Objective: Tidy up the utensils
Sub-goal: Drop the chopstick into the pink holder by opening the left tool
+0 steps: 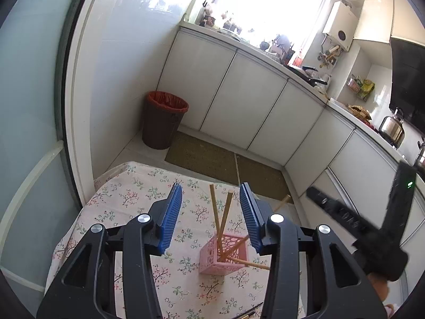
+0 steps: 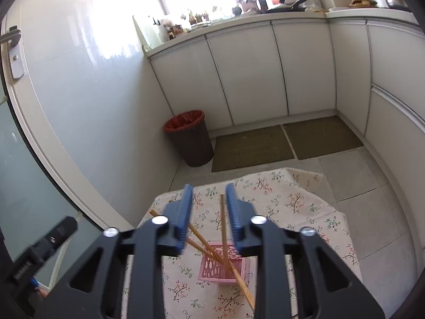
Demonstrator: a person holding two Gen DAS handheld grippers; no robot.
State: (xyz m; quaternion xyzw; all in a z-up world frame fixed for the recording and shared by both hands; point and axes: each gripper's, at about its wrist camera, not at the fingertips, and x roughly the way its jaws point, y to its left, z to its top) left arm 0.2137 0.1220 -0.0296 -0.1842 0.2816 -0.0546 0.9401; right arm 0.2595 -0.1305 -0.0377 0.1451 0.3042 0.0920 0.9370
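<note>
One door handle (image 2: pixel 12 37), right-wrist view only.

No legible text, label or number anywhere in view.

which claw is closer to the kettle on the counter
Right, probably. The kettle stands far off to the right. The right claw is on that side of the basket, and the left claw is further left, away from the kettle.
</note>
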